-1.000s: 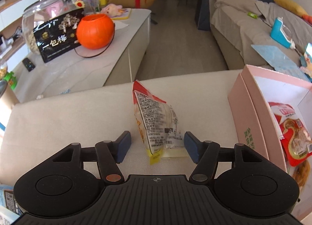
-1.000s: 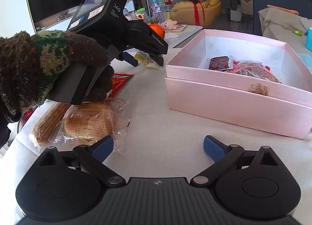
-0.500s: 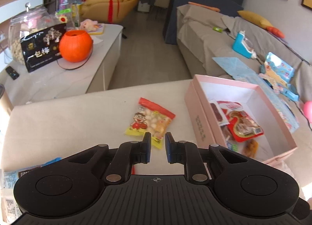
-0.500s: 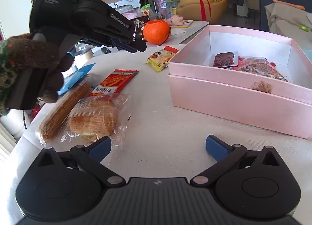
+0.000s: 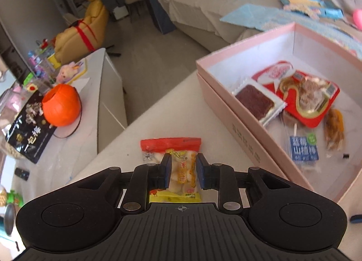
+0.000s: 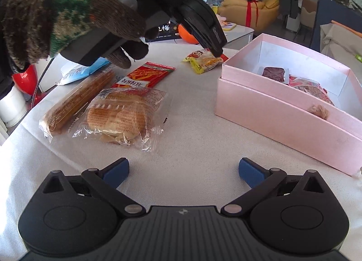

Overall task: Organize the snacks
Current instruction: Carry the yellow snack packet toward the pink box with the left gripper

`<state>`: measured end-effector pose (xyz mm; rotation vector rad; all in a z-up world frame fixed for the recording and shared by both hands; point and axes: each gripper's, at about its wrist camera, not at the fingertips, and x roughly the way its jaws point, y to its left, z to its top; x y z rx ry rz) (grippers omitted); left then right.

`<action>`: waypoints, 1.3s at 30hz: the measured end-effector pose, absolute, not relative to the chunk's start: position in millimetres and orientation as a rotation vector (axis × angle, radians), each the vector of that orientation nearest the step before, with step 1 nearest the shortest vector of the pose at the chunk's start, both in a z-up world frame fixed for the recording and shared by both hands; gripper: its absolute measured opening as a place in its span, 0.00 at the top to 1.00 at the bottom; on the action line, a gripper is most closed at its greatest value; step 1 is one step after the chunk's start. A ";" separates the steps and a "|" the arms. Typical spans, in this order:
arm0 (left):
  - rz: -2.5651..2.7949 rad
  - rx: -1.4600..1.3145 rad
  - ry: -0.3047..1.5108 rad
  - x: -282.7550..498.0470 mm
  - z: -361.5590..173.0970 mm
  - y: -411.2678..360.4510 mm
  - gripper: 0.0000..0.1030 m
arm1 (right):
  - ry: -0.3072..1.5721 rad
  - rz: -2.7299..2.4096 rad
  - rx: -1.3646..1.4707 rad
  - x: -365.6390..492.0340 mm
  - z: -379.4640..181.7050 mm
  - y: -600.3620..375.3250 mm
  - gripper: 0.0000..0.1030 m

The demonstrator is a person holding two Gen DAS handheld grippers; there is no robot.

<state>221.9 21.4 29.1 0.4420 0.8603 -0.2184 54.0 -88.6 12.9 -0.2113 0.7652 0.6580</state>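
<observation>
Left claw (image 5: 182, 172) pinches yellow snack bag (image 5: 181, 170); right claw (image 6: 183, 172) spread wide.

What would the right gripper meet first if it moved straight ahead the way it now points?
The right gripper is open over bare tablecloth. Straight ahead, the cloth looks free between the bread pack and the pink box; farther on lies the yellow snack bag, probably first, though depth is unclear.

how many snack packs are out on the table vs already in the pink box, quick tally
On the table: 5 (yellow-red pack in the left gripper, red pack, bread pack, long stick pack, blue pack)
In the pink box: 4 (dark square, red tray pack, blue-label pack, brown piece)
Total: 9
</observation>
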 end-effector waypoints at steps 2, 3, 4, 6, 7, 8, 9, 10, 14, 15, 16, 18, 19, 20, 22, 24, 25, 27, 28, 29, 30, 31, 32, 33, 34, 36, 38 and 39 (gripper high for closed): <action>-0.261 0.468 0.865 221.7 24.4 18.7 0.58 | 0.765 0.660 -0.207 54.1 13.0 -88.9 0.00; -0.276 0.465 0.873 222.1 24.3 18.7 0.56 | 0.765 0.661 -0.205 54.3 13.0 -89.3 0.00; -0.289 0.452 0.882 223.5 24.6 21.7 0.56 | 0.766 0.664 -0.200 55.3 13.2 -89.9 0.00; -0.315 0.380 0.903 228.8 28.9 31.5 0.53 | 0.767 0.671 -0.189 56.6 13.4 -90.9 0.00; -0.324 0.311 0.915 233.5 31.9 39.6 0.52 | 0.767 0.674 -0.184 57.0 13.6 -92.2 0.00; -0.312 0.267 0.912 235.8 34.6 46.5 0.52 | 0.768 0.677 -0.179 57.5 13.7 -92.7 0.00; -0.273 0.259 0.900 237.8 35.9 51.8 0.52 | 0.768 0.679 -0.174 57.9 13.9 -93.3 0.00; -0.223 0.291 0.887 239.4 35.6 54.4 0.51 | 0.768 0.682 -0.170 58.1 14.0 -93.9 0.00; -0.151 0.354 0.916 247.3 24.9 61.8 0.50 | 0.770 0.690 -0.154 60.1 14.6 -95.8 0.00; -0.153 0.355 0.903 248.3 24.9 63.6 0.48 | 0.770 0.690 -0.154 60.1 14.6 -95.8 0.00; -0.144 0.347 0.900 250.6 25.2 65.6 0.48 | 0.770 0.690 -0.154 60.3 14.6 -95.9 0.00; -0.084 0.310 0.912 257.2 25.1 71.7 0.48 | 0.770 0.693 -0.148 60.6 14.7 -96.4 0.00; -0.054 0.277 0.922 260.4 24.6 76.7 0.48 | 0.770 0.694 -0.147 60.6 14.8 -96.5 0.00; -0.035 0.230 0.923 262.6 25.0 83.1 0.48 | 0.770 0.695 -0.145 60.7 14.7 -96.8 0.00; -0.015 0.112 0.935 265.5 25.2 99.4 0.45 | 0.770 0.697 -0.140 60.6 14.6 -97.1 0.00; -0.006 0.001 0.940 265.0 23.9 114.9 0.43 | 0.769 0.697 -0.139 60.3 14.5 -97.0 0.00; -0.004 -0.025 0.934 264.7 24.5 120.4 0.43 | 0.769 0.699 -0.138 60.5 14.5 -97.1 0.00; 0.015 -0.029 0.940 261.9 25.1 124.9 0.44 | 0.770 0.707 -0.126 61.8 14.7 -98.6 0.00; 0.015 -0.033 0.942 259.1 25.5 126.1 0.45 | 0.771 0.712 -0.117 62.8 14.9 -100.0 0.00; 0.013 -0.043 0.941 255.0 26.4 127.2 0.46 | 0.772 0.715 -0.109 63.6 15.1 -101.1 0.00; 0.008 -0.059 0.939 249.0 27.5 128.5 0.48 | 0.773 0.717 -0.104 63.8 15.1 -101.7 0.00; 0.001 -0.082 0.933 241.7 28.6 130.1 0.49 | 0.773 0.717 -0.103 64.2 14.9 -101.7 0.00; -0.012 -0.116 0.921 232.8 29.9 132.4 0.52 | 0.772 0.717 -0.104 64.2 14.7 -101.5 0.00; -0.029 -0.148 0.900 222.7 32.2 134.3 0.60 | 0.772 0.717 -0.104 64.2 14.7 -101.4 0.00; -0.041 -0.176 0.869 210.1 35.3 135.7 0.64 | 0.772 0.717 -0.103 64.3 14.7 -101.4 0.00; -0.060 -0.209 0.803 183.2 45.7 136.7 0.72 | 0.772 0.718 -0.100 64.7 14.6 -101.9 0.00; -0.093 -0.240 0.748 154.2 58.8 137.1 0.78 | 0.772 0.718 -0.099 64.6 14.7 -102.1 0.00; -0.111 -0.254 0.727 140.2 64.1 137.1 0.79 | 0.772 0.717 -0.100 64.5 14.6 -102.0 0.00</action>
